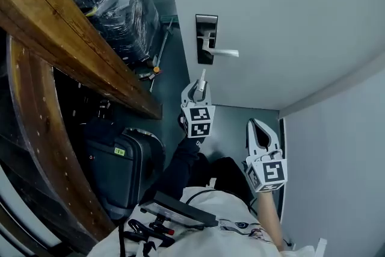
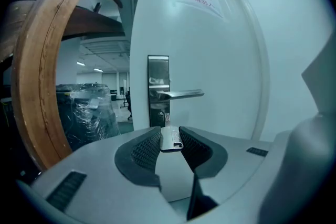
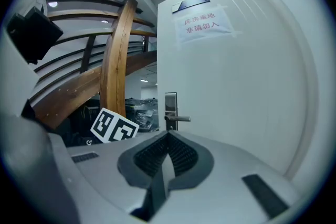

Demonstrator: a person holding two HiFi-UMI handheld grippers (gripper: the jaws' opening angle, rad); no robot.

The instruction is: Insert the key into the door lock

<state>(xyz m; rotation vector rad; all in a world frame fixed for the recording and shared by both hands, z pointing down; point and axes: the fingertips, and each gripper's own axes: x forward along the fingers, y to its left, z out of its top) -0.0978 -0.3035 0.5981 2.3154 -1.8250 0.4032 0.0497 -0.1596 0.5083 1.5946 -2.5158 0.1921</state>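
A white door (image 1: 289, 21) carries a dark lock plate (image 1: 206, 39) with a silver lever handle (image 1: 224, 53). My left gripper (image 1: 201, 86) is shut on a silver key (image 2: 170, 137). The key's blade (image 1: 203, 76) points at the plate from just below it, a short way off. In the left gripper view the plate (image 2: 158, 91) and handle (image 2: 181, 94) sit straight ahead of the key. My right gripper (image 1: 260, 130) hangs lower right, shut with nothing between its jaws. It sees the lock plate (image 3: 170, 110) farther off.
A curved wooden stair beam (image 1: 66, 39) runs along the left. A plastic-wrapped load (image 1: 117, 6) stands beyond it, and a dark suitcase (image 1: 123, 168) rests on the floor below. A grey wall (image 1: 337, 159) closes the right side. A paper notice (image 3: 206, 24) is on the door.
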